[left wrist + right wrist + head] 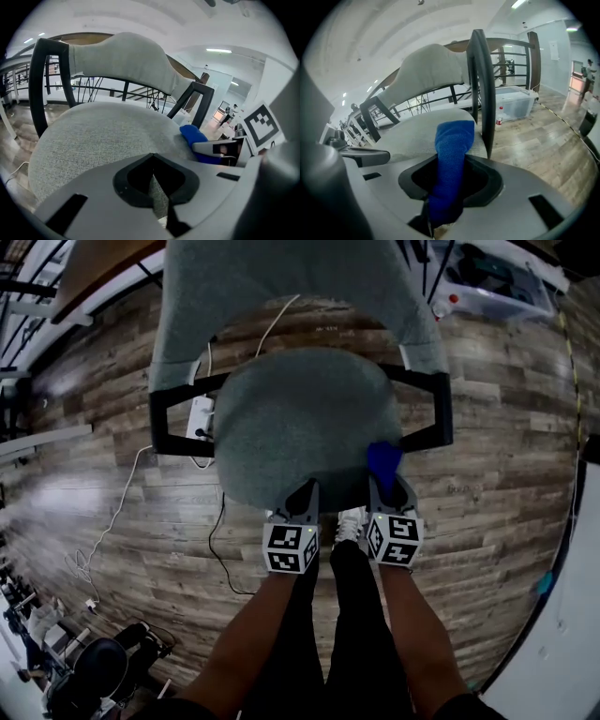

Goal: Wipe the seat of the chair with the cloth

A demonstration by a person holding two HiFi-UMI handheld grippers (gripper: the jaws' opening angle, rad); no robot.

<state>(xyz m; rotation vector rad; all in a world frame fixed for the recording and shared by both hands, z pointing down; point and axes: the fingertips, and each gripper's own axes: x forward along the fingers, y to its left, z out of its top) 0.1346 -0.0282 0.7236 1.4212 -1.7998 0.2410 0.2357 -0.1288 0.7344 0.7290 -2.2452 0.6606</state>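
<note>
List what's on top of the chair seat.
Only the blue cloth, at the front right edge of the seat, clamped by the right gripper. The left gripper, jaws shut and empty, is at the front edge. The seat beneath the cloth is covered.

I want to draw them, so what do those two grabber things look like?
The left gripper and right gripper look alike: pale grey plastic bodies, black lining round the jaws, and a white cube with black square markers on each. The forearms behind them have no sleeves.
</note>
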